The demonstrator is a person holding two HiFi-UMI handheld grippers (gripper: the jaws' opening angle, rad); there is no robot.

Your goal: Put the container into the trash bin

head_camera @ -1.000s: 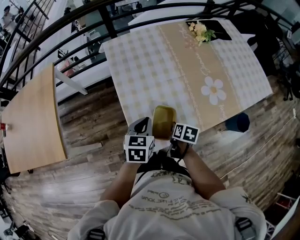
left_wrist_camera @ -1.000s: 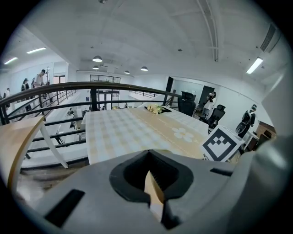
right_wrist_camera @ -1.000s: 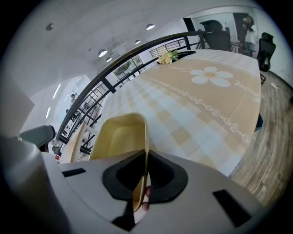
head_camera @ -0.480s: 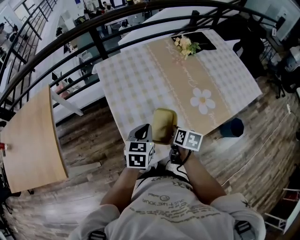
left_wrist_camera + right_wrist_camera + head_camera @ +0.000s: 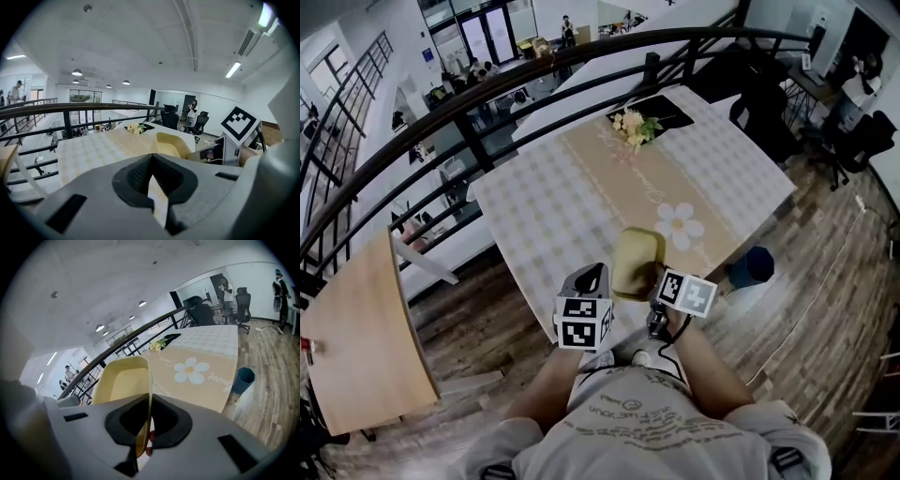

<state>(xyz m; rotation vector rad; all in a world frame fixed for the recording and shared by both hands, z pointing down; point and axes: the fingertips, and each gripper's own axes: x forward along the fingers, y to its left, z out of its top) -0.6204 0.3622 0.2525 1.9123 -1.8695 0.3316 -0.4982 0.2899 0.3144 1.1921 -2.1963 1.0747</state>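
Note:
A yellow shallow container (image 5: 636,262) hangs tilted above the near edge of the checked table (image 5: 553,202), and my right gripper (image 5: 651,287) is shut on its rim. In the right gripper view the container (image 5: 121,380) stands edge-on, its wall pinched between the jaws of the right gripper (image 5: 143,427). Beside it on the left, my left gripper (image 5: 586,279) is shut and holds nothing. The left gripper (image 5: 154,187) sees the container (image 5: 168,144) ahead to the right. A dark blue trash bin (image 5: 753,265) stands on the wood floor off the table's right corner, also in the right gripper view as the bin (image 5: 243,379).
The tablecloth has a beige runner with a white daisy (image 5: 679,226), and a flower bunch (image 5: 633,124) lies at the far end. A black railing (image 5: 478,141) runs behind the table. A wooden tabletop (image 5: 356,347) lies to the left and office chairs (image 5: 853,141) to the far right.
Both grippers have risen, and the container has come up with the right one, away from the table's near edge. The head view has tilted up, showing more of the room.

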